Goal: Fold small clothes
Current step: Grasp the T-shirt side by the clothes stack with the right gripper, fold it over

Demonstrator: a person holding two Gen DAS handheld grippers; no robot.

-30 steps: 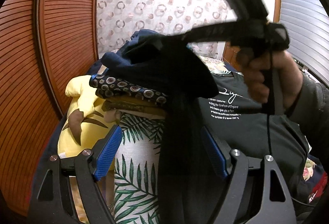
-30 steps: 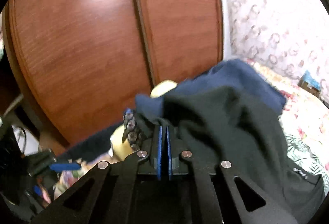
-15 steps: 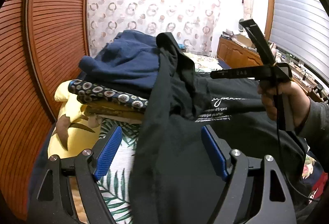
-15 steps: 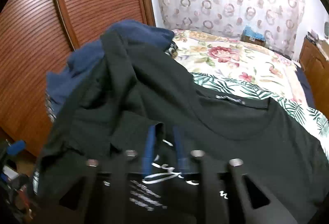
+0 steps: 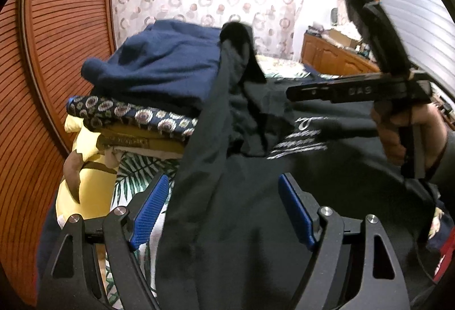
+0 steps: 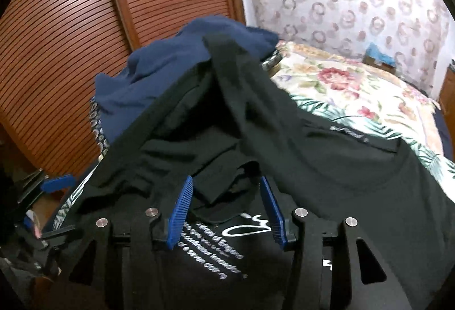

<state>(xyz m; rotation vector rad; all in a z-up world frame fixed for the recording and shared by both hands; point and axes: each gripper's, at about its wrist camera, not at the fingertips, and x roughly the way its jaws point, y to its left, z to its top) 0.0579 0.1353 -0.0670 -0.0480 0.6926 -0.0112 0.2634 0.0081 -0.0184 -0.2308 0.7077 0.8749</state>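
A black T-shirt (image 5: 327, 196) with white lettering lies on the bed, its left side folded over the front in a bunched ridge. It also fills the right wrist view (image 6: 341, 156). My left gripper (image 5: 224, 213) is open above the shirt's lower left edge, with cloth lying between the blue pads but not gripped. My right gripper (image 6: 227, 207) is open over the lettering, just behind the bunched fold. The right gripper also shows in the left wrist view (image 5: 290, 91), held by a hand above the print.
A stack of folded clothes, navy top (image 5: 159, 65) over patterned and yellow pieces (image 5: 85, 185), sits left of the shirt by the wooden slatted wardrobe doors (image 6: 71, 54). The bed has a floral and leaf-print cover (image 6: 355, 88). A wooden dresser (image 5: 335, 59) stands at the back right.
My right gripper carried the shirt's side over the front, opened and let it go, then drew back. My left gripper stayed open and hardly moved.
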